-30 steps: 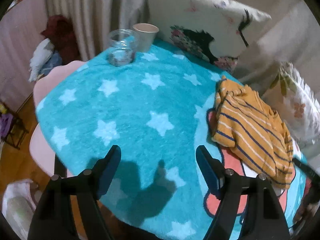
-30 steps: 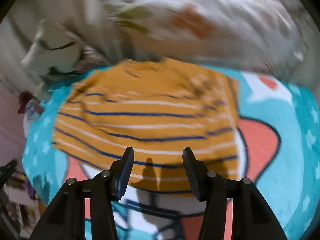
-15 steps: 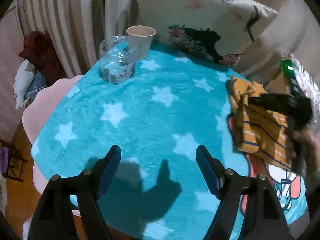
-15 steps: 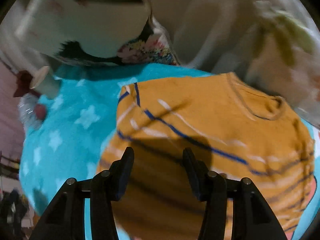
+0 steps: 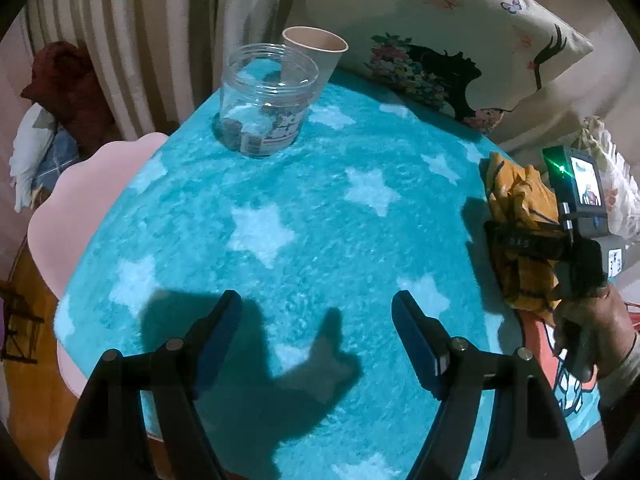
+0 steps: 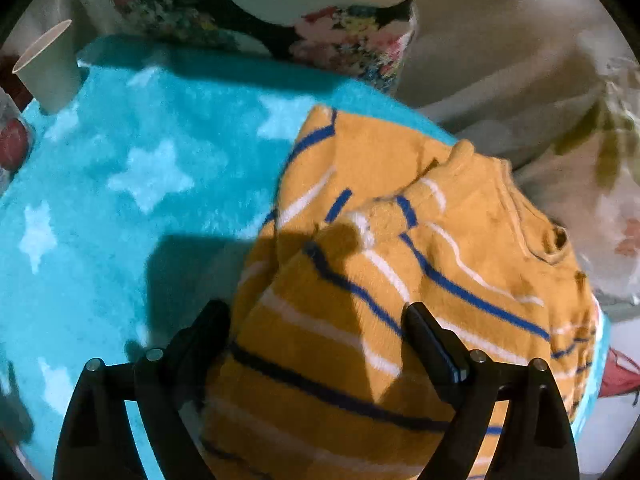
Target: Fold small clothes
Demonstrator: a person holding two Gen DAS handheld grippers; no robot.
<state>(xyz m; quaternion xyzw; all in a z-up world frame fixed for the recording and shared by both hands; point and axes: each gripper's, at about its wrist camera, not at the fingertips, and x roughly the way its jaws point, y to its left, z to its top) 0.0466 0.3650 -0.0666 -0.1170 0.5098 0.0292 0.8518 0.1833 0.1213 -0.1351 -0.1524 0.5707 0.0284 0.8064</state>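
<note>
We see the left hand-held gripper (image 5: 316, 336) hanging over a turquoise blanket (image 5: 280, 208) printed with pale stars, its two blue-padded fingers standing well apart with nothing but bare blanket and their own shadow between them. At the far edge of the blanket stands a clear plastic jar (image 5: 266, 100), and just behind it, touching or nearly so, a beige paper cup (image 5: 316, 52); a pale cushion with a dark floral print (image 5: 440, 64) leans behind them, and a pink scalloped surface (image 5: 92, 200) shows from under the blanket on the left. The small orange sweater with blue and white stripes (image 6: 400, 280) lies bunched on the right side of the blanket, near the cushions. From the left wrist view we see the right hand-held gripper (image 5: 532, 240) pointing down onto the crumpled garment, held by a hand (image 5: 592, 328) at the right edge. From the right wrist view its jaws are opening and stand wide, straddling a raised fold of the sweater; the fabric fills the gap between them, yet the pads do not press on it. The sweater's neckline (image 6: 552, 240) lies toward the right, close to a second, light floral cushion (image 6: 592, 168)
</note>
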